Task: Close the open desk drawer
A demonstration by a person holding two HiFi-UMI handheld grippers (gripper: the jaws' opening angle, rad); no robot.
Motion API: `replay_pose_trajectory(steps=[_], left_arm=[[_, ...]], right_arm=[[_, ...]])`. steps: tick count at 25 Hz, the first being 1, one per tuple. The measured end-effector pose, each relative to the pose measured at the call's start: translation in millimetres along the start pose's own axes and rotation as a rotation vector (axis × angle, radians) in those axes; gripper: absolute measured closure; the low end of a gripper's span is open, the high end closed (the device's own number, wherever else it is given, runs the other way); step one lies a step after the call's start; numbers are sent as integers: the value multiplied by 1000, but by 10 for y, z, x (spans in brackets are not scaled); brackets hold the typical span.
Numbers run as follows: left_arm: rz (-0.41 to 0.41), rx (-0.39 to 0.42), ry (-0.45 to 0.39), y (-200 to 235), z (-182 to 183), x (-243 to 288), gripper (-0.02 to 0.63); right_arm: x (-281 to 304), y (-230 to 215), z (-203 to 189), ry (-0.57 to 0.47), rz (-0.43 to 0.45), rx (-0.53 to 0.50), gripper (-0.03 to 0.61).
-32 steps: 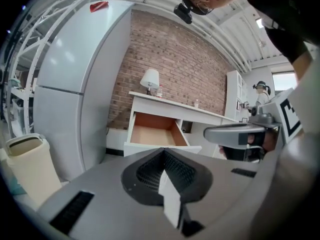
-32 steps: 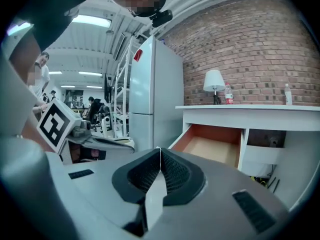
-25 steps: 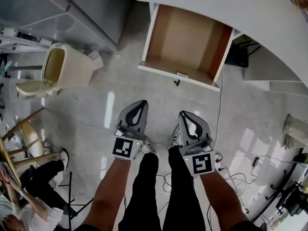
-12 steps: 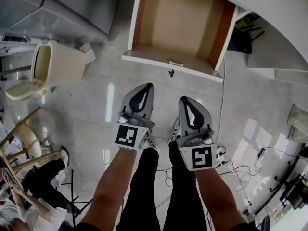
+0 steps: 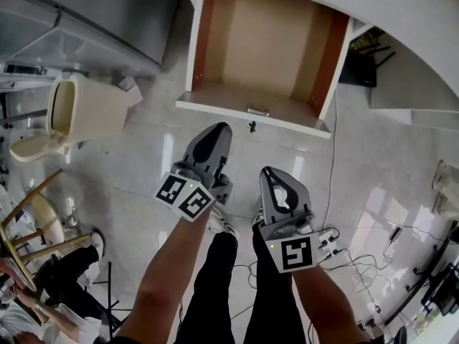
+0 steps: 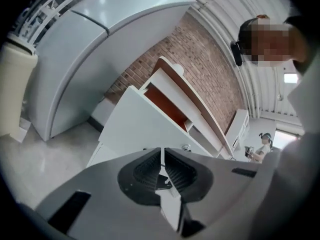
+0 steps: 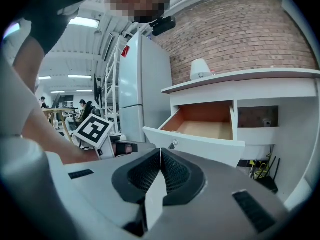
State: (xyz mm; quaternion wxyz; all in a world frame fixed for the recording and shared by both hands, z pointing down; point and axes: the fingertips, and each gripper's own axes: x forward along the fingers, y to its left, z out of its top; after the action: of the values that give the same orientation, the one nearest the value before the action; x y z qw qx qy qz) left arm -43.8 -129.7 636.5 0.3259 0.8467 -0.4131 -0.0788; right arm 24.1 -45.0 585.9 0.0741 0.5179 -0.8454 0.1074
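Observation:
The desk drawer (image 5: 265, 49) stands pulled out, empty, with a wood-brown inside and a white front panel (image 5: 247, 113) that carries a small dark knob (image 5: 252, 126). My left gripper (image 5: 219, 130) is shut on nothing, its tip close below the front panel just left of the knob; I cannot tell whether it touches. In the left gripper view the rolled left gripper (image 6: 161, 156) faces the white panel (image 6: 140, 129). My right gripper (image 5: 271, 173) is shut and empty, farther back. Beyond the right gripper (image 7: 160, 151) lies the open drawer (image 7: 205, 129).
A grey refrigerator (image 5: 86, 20) stands left of the desk (image 5: 358, 6), with a beige bin (image 5: 86, 106) on the floor before it. Wooden chairs (image 5: 36, 221) and a seated person (image 5: 57, 314) are at lower left. Cables (image 5: 358, 256) lie at right.
My left gripper has moved forward toward the drawer front and rolled, so its marker cube sits tilted. The right gripper has sunk a little. Both stay shut.

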Motion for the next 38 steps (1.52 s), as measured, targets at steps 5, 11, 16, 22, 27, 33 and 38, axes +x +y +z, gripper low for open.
replay_pose_trajectory(steps=[5,11,16,22,27,33,38], left_arm=[[-54,-161,-10,101,-56,116,512],[-124,-202,29,170,-138,252,482],[-163,-321,30,229,-175,388,479],[-189,-422,13,259,-242,486,479],[-184,-443,-8,276,-246,500,520],[-178,-423,-8,296,-216,537,560],[-170,-457,-15,325,-234,554,551]], right_arm=[[24,150,-68,23,53,-24,549],[12,200,-116,43,69,-31,549],[7,149,-161,60,66,-40,549],[35,71,-174,61,63,-42,549],[56,26,-163,59,61,-39,549],[64,13,-185,64,64,-40,549],[91,15,-181,62,67,-29,549]])
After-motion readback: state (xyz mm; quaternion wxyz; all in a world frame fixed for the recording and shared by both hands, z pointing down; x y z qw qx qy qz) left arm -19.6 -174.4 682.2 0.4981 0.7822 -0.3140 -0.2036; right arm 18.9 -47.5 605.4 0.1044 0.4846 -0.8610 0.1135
